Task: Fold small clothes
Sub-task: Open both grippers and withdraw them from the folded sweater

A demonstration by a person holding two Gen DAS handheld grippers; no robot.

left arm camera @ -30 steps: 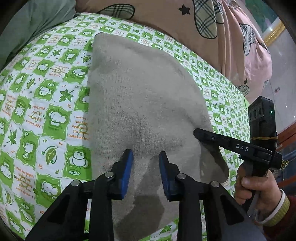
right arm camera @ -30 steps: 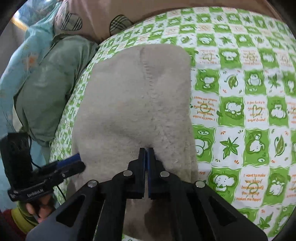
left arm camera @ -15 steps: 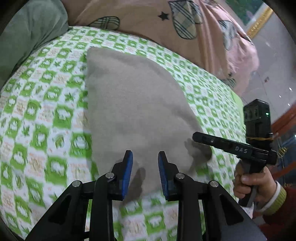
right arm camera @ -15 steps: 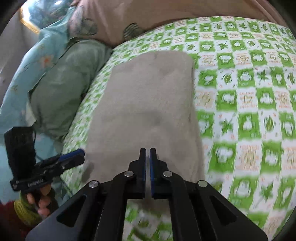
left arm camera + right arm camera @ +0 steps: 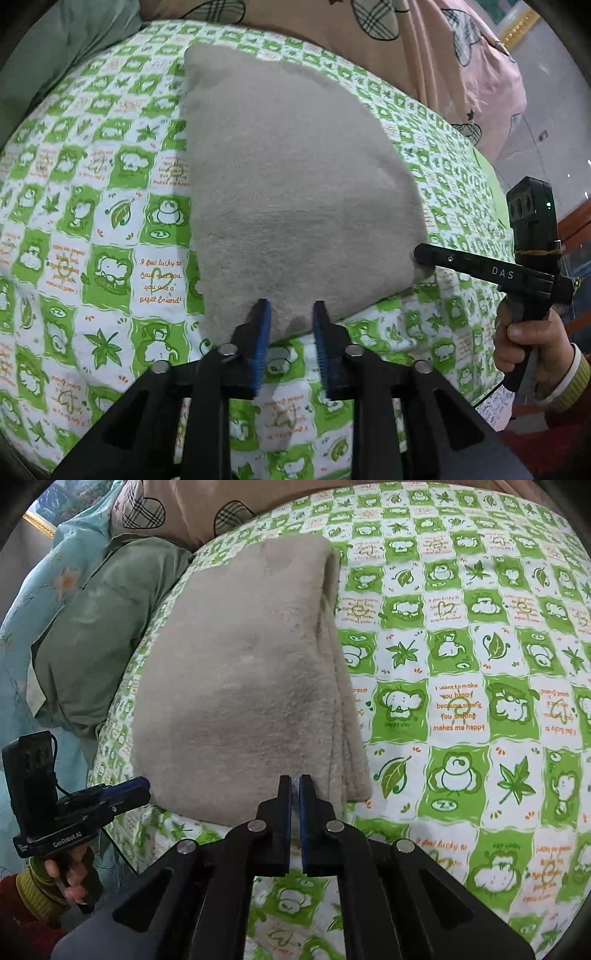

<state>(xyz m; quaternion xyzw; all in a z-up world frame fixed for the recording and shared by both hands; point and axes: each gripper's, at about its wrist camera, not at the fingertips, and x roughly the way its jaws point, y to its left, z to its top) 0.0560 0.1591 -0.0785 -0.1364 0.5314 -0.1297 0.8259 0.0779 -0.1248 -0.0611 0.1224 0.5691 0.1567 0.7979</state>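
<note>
A folded beige fleece garment (image 5: 288, 184) lies flat on the green-and-white patterned bedsheet (image 5: 92, 221); it also shows in the right wrist view (image 5: 243, 679), with stacked layered edges on its right side. My left gripper (image 5: 291, 310) is open, its blue pads at the garment's near edge and holding nothing. My right gripper (image 5: 294, 782) has its jaws almost closed at the garment's near edge, with a thin gap between them and no cloth visibly held. It also shows in the left wrist view (image 5: 419, 253), at the garment's right corner.
A pink pillow with checked hearts (image 5: 424, 44) lies at the head of the bed. A green pillow (image 5: 99, 627) and a light blue floral quilt (image 5: 40, 579) lie beside the bed's left edge. The bed's edge runs near the right hand (image 5: 532, 339).
Both grippers have pulled back toward the garment's near edge. The garment now lies flat and folded. The left gripper stays open and the right stays nearly closed.
</note>
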